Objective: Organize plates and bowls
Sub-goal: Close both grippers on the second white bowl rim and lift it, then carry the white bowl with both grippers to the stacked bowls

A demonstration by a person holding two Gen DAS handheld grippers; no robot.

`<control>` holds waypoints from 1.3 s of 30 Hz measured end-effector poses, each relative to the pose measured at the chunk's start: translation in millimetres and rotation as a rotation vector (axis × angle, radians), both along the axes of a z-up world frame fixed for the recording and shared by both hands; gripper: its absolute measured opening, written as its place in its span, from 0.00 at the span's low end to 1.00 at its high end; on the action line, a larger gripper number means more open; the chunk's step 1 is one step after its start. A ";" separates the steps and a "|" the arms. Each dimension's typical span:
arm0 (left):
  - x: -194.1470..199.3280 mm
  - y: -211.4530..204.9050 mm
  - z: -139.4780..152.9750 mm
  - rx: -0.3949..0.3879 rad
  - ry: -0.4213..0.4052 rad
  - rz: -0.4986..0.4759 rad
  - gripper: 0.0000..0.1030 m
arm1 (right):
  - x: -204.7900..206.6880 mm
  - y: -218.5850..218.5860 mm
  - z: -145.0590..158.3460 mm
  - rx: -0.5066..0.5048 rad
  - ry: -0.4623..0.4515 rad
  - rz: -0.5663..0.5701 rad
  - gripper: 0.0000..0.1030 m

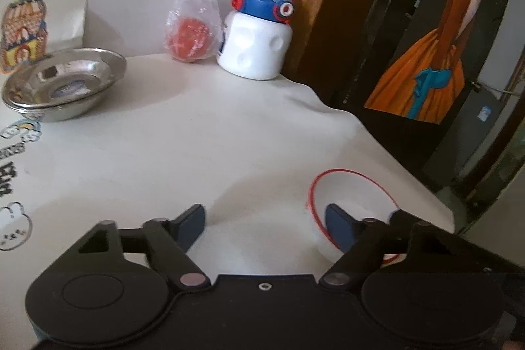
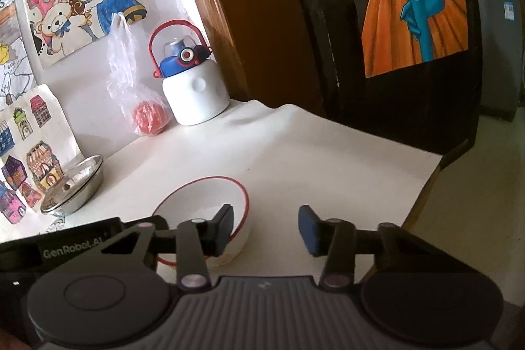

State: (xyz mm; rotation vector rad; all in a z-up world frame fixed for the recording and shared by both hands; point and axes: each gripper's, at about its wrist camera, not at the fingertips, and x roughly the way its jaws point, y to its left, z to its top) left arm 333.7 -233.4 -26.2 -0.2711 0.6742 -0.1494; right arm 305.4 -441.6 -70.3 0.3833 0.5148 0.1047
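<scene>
White table [image 1: 197,153]: red-rimmed white bowl [image 1: 354,195].

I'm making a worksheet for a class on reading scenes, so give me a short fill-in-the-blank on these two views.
1. The white bowl has a ____ rim.
2. The shiny bowl by the wall is made of ____.
3. The water bottle has a red ____ over its blue lid.
4. The red ball sits inside a clear plastic ____.

Missing words: red; metal; handle; bag
</scene>
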 end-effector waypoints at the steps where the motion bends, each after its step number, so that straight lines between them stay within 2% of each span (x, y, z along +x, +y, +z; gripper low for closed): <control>1: 0.5 -0.3 -0.4 -0.012 -0.001 -0.005 0.67 | 0.3 0.6 -0.1 0.011 -0.002 0.002 0.34; 2: 0.9 -0.7 -1.0 -0.025 -0.001 -0.013 0.64 | 0.8 1.3 -0.1 0.021 -0.002 0.003 0.32; 7: 0.5 -4.0 -2.0 -0.083 -0.016 -0.056 0.36 | -0.5 5.0 -1.6 0.063 0.003 -0.017 0.23; 12: 1.2 -6.5 -3.6 -0.137 -0.017 -0.075 0.20 | -2.2 7.6 -3.9 0.119 0.006 -0.050 0.17; 19: 5.6 -4.7 -8.9 -0.187 0.000 -0.082 0.19 | -3.8 17.2 -6.2 0.134 0.007 -0.107 0.14; 24: 3.3 -5.4 -9.1 -0.167 -0.007 -0.083 0.15 | -8.5 24.0 -3.4 0.120 0.008 -0.140 0.10; 27: 1.3 -1.8 -7.6 -0.175 -0.002 -0.072 0.11 | -10.5 23.0 -4.4 0.152 0.023 -0.138 0.09; 31: -6.1 4.5 -1.4 -0.182 -0.011 -0.056 0.10 | -17.5 27.5 -5.2 0.182 0.034 -0.129 0.08; 39: -36.9 31.2 17.2 -0.193 -0.029 -0.032 0.10 | -46.4 55.1 22.8 0.175 -0.016 -0.085 0.09</control>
